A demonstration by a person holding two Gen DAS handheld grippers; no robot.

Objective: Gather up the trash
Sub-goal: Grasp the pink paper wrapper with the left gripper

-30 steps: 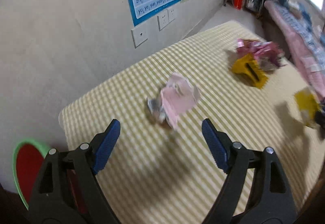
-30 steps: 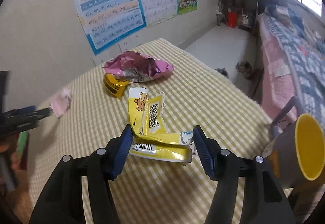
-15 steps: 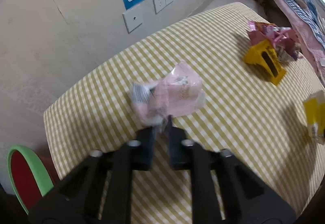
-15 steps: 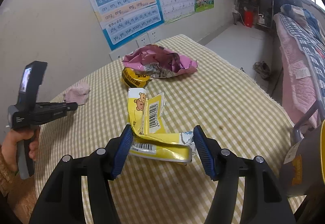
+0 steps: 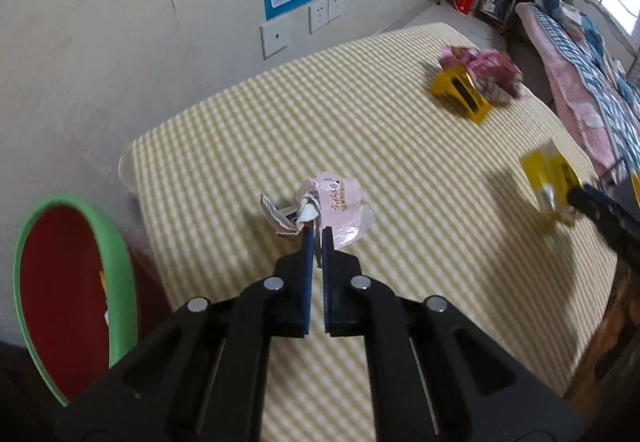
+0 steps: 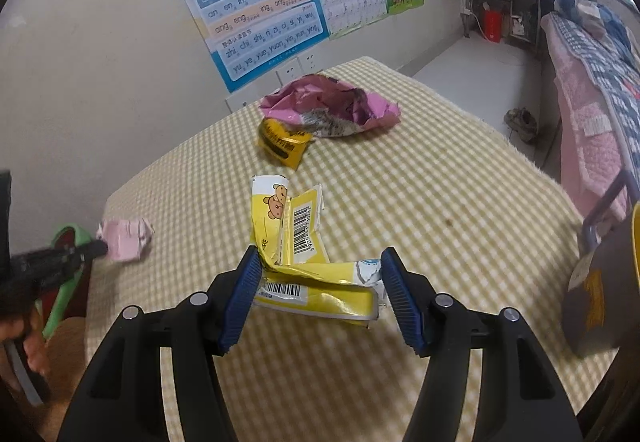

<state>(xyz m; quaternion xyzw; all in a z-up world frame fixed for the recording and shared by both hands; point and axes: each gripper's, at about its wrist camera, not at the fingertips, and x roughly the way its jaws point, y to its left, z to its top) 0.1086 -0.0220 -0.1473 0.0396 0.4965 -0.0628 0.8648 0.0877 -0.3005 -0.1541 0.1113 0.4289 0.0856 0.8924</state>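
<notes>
Readable print on the wall and the trash

The pinyin poster (image 6: pixel 256 9) reads "zhi chi shi ri zi ci si"; the yellow wrapper (image 6: pixel 304 238) bears a barcode.

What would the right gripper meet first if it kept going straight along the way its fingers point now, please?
The right gripper is open, and the yellow bear wrapper already lies between its fingers, so it would probably meet that first. Whether the fingers ride just above it is hard to tell.

Left gripper (image 5: pixel 315 238) closed on pink wrapper (image 5: pixel 338 203), pinched at its near edge above checked tablecloth (image 5: pixel 400 169); green-rimmed red bin (image 5: pixel 68 294) beside table at left; yellow box (image 5: pixel 462 93) touching crumpled pink bag (image 5: pixel 488 67) far right; yellow wrapper (image 5: pixel 550 181) at right edge.
</notes>
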